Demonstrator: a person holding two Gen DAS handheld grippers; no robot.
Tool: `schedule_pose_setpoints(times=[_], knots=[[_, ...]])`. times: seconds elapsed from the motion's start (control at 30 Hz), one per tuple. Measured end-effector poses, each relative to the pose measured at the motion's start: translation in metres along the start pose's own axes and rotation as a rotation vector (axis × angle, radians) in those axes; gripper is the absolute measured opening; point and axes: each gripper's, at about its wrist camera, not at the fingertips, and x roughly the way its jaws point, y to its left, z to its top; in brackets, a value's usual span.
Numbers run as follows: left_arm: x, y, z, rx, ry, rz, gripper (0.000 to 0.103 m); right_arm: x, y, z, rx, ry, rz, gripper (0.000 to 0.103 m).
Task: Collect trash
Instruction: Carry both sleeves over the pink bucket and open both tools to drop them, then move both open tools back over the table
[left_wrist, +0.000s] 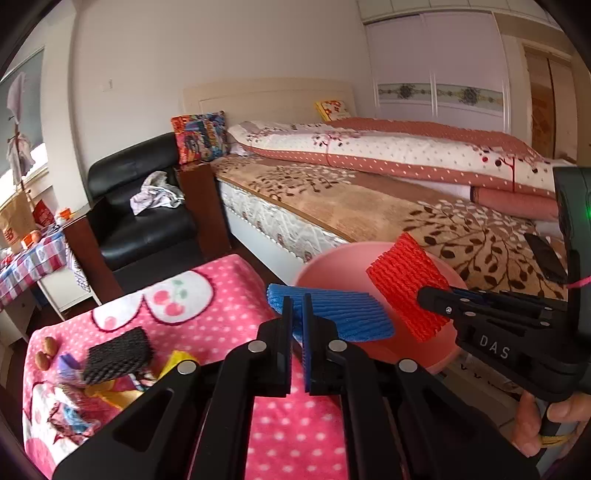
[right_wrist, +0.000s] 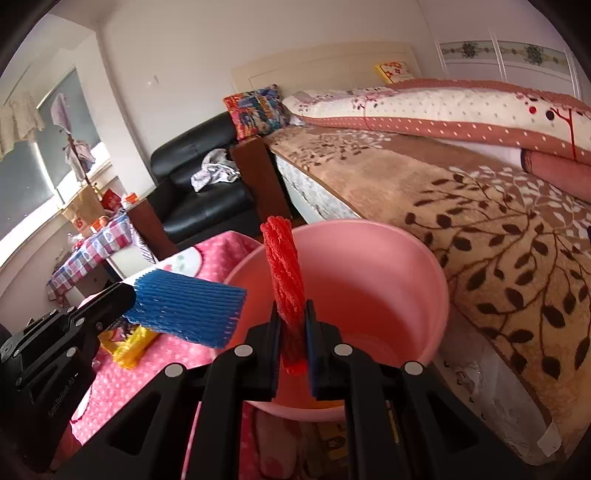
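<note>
Blue foam net (left_wrist: 332, 314) at frame centre of the left wrist view, pinched narrow in the left tool (left_wrist: 297, 299), hanging over the near rim of the pink bucket (left_wrist: 332, 266). Red foam net (right_wrist: 286, 280) at centre of the right wrist view, clamped edge-on in the right tool (right_wrist: 291, 314), held over the bucket's open mouth. Same red net seen flat at right of centre in the left wrist view, with a hand (left_wrist: 543, 417) on the tool's grip at lower right. More trash at lower left of the left wrist view, on the pink polka-dot blanket (left_wrist: 288, 432) covering the surface: black foam net (left_wrist: 118, 354), yellow wrapper (left_wrist: 177, 362), other crumpled wrappers (left_wrist: 72, 417), two walnuts (left_wrist: 46, 352) near the left edge. Bed (right_wrist: 498, 229) with leaf-patterned cover just beside the bucket at right. Black armchair (left_wrist: 140, 218) at middle left, crumpled cloth (left_wrist: 157, 192) on its seat. Checked tablecloth (left_wrist: 26, 266) at far left edge.
</note>
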Motion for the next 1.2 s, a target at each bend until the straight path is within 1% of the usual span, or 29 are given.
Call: schedule_pose_setpoints(times=[0.27,0.43,0.6,0.7,0.73,0.77,0.8,0.87,0.93,1.13,1.2], knots=[[0.025,-0.020,-0.003,0.038,0.027,-0.031,0.004,0.021,-0.017,-0.004,0.026,0.032,-0.044,0.011],[0.032,-0.023,-0.002,0.038,0.025,-0.039,0.004,0.028,-0.023,-0.007,0.023,0.036,-0.072,0.011],[0.034,-0.026,0.000,0.041,0.016,-0.067,0.004,0.028,-0.026,-0.006,0.018,0.028,-0.093,0.012],[0.034,-0.026,0.000,0.033,0.023,-0.089,0.005,0.026,-0.026,-0.007,0.009,0.020,-0.113,0.017],[0.034,-0.026,0.000,0.030,0.024,-0.093,0.007,0.026,-0.026,-0.007,0.008,0.017,-0.120,0.024],[0.034,-0.026,0.001,0.029,0.026,-0.095,0.010,0.025,-0.025,-0.006,0.008,0.013,-0.128,0.034],[0.034,-0.027,0.001,0.029,0.031,-0.100,0.013,0.024,-0.025,-0.006,0.007,0.007,-0.135,0.038],[0.033,-0.027,0.002,0.031,0.035,-0.105,0.023,0.021,-0.024,-0.006,0.002,0.000,-0.141,0.039],[0.031,-0.028,0.002,0.029,0.034,-0.110,0.025,0.020,-0.023,-0.006,-0.002,-0.001,-0.143,0.039],[0.018,-0.021,0.004,0.002,0.031,-0.129,0.026,0.010,-0.016,-0.004,-0.015,-0.015,-0.134,0.040],[0.011,-0.018,0.004,0.004,0.020,-0.118,0.026,0.007,-0.011,-0.004,-0.024,-0.021,-0.128,0.040]])
